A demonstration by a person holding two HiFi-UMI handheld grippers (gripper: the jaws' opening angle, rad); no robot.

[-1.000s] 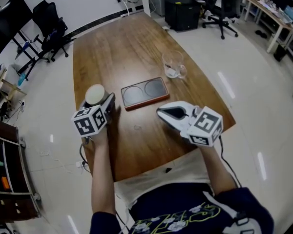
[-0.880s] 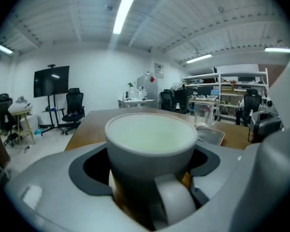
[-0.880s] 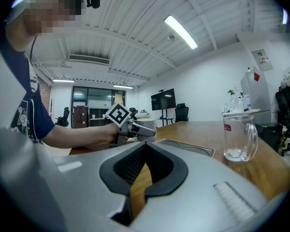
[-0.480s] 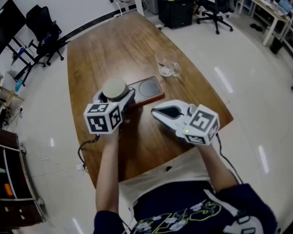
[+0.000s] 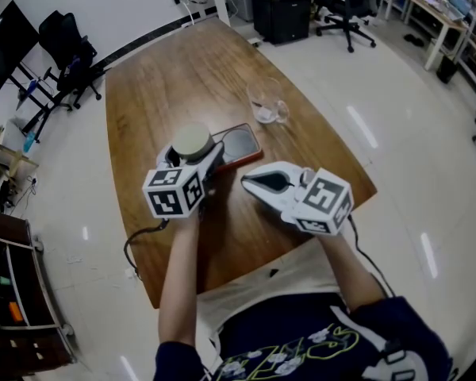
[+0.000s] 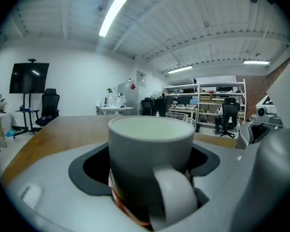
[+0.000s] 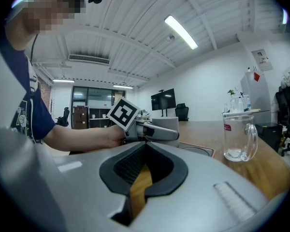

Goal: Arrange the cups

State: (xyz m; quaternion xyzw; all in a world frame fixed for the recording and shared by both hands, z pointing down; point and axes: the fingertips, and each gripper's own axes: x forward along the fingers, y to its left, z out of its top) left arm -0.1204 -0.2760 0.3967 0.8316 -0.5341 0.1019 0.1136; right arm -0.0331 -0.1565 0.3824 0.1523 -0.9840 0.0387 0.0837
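Left gripper [image 5: 195,159]: jaws wide, gripping grey cup [image 5: 192,139] | cup over left end of tray [image 5: 241,143], frame centre | right gripper [image 5: 251,182]: jaws together, empty.

Left half of tray [image 5: 240,143] — seemingly behind mug [image 5: 192,140] — unseen.

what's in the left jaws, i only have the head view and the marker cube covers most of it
Observer: A grey mug, held between the left gripper jaws with its handle turned back toward the camera.
Operator: ok and is the right one carrying anything
Observer: No. The right gripper has its jaws together, with only the wooden table showing through the gap below them.
Operator: anything on the glass mug
Observer: The glass mug has a small red label near its rim.
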